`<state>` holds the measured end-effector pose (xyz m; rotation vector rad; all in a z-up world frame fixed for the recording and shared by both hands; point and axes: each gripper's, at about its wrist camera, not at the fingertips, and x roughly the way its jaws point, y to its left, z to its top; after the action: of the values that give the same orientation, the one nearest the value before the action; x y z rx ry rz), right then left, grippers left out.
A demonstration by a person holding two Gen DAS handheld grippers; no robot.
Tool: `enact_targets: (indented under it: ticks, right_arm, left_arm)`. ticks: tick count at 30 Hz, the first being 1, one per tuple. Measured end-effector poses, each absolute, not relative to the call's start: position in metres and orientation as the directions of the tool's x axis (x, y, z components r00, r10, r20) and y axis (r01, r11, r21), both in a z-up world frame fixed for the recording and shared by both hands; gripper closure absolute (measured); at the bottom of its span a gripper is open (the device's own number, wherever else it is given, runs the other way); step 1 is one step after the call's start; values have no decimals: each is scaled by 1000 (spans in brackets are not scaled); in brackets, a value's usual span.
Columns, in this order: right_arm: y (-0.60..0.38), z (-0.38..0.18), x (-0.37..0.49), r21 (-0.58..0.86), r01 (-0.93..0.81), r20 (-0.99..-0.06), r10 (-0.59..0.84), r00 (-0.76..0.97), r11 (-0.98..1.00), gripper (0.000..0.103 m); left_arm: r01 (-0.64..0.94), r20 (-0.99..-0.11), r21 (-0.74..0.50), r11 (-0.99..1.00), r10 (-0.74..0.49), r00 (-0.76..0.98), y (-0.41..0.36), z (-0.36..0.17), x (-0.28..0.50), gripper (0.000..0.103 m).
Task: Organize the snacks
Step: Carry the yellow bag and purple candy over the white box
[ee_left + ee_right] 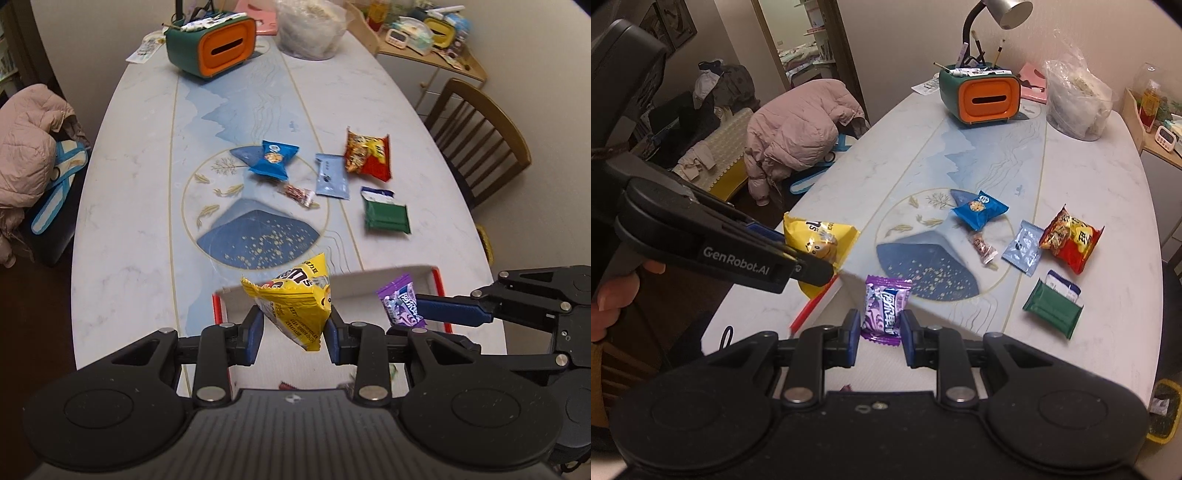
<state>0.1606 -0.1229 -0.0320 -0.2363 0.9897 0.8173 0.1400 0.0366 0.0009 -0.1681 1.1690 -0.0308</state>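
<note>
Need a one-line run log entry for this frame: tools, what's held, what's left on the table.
left tool: shut on yellow packet | right tool: shut on purple candy | both over box | five snacks left on table

Box (436, 275): near part hidden behind left gripper (295, 334) body; contents mostly covered, only scraps of wrappers peek out, unreadable. Yellow candy bag (295, 302): lower corner behind blue pads. In right wrist view, same bag half hidden by left gripper's arm. Purple candy (885, 310): print too small to read. Person's hand (613, 291) cut off at left edge. Lamp (1008, 11) cropped by top edge.
</note>
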Motion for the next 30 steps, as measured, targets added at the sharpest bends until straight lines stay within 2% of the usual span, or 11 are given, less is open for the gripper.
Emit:
enact_targets:
  ticks: [11,30]
  right_arm:
    - [-139,-49,118,200,-687,-837,487,251,698,81]
    - [-160,-137,95,212,-602,-916,372,153,770,81]
  left_arm:
    - [6,-928,-136,991,-129,350,11,-13,97,69]
    - [31,-968,-146,989,-150,202,-21,-102,79,69]
